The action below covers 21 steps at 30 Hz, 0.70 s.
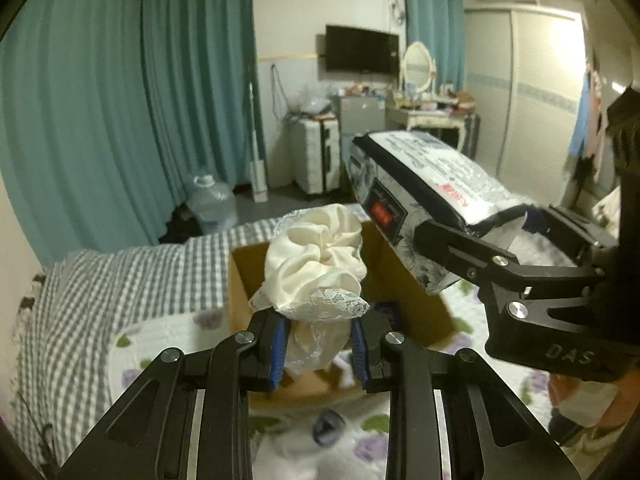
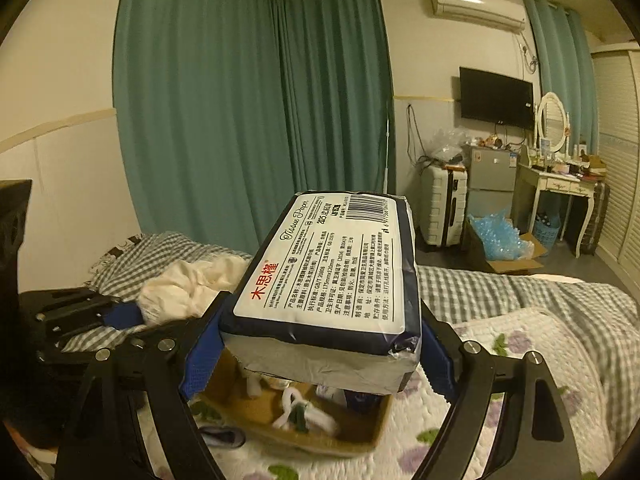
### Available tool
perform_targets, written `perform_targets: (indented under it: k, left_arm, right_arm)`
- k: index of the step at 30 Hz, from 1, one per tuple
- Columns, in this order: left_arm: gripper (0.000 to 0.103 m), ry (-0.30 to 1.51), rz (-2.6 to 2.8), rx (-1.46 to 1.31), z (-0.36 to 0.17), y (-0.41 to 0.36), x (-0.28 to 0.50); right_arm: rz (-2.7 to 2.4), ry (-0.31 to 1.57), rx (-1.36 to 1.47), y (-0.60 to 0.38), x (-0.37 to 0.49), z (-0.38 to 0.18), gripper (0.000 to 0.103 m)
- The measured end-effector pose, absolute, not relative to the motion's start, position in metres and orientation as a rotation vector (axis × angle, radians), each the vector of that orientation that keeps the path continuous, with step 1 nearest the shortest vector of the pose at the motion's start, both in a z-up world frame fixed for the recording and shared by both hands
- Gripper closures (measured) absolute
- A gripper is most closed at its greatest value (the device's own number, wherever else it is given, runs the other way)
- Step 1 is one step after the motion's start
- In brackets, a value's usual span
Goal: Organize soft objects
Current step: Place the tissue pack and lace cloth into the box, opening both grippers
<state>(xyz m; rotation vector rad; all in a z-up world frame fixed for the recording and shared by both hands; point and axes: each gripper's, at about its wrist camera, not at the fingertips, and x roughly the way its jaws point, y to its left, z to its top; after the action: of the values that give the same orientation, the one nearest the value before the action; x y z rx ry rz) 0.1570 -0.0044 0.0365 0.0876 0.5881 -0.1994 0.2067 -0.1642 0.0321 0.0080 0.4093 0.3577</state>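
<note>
Cardboard box (image 1: pixel 404 292) below both grippers holds small fabrics; left gripper (image 1: pixel 320 344) pinches a lacy cream scrunchie (image 1: pixel 320 260), right gripper (image 2: pixel 320 356) clamps a plastic-wrapped tissue pack (image 2: pixel 332 264).

box (image 2: pixel 376 432) — interior mostly hidden by tissue pack (image 2: pixel 332 276) | contents blurred

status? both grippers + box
Left gripper shut on cream scrunchie, right gripper shut on tissue pack. Both above cardboard box. Box already holds items; nothing blocking.
</note>
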Motion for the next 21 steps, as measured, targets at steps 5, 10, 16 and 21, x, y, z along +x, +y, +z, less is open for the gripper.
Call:
perform_targets:
  k: [5,10,16,21]
  left_arm:
    - [0.077,0.651,-0.168,0.107,-0.009,-0.009,0.209]
    - [0.073,0.689,-0.167,0.089,-0.046,-0.006,0.237]
    - [0.055,0.740,-0.128,0.131,-0.067,-0.005,0.250]
    - [0.055,0.722,-0.101,0.126,-0.056,-0.001,0.234]
  right_arm:
    - [0.360,0.486,0.010,-0.162,0.247,-0.009,0.019]
    - [0.380,0.542,0.022,-0.162,0.269,-0.048,0.017]
    - [0.345,0.503,0.040,-0.169,0.263,-0.049,0.003]
    - [0.297,0.451,0.044,-0.182,0.232,-0.021,0.003]
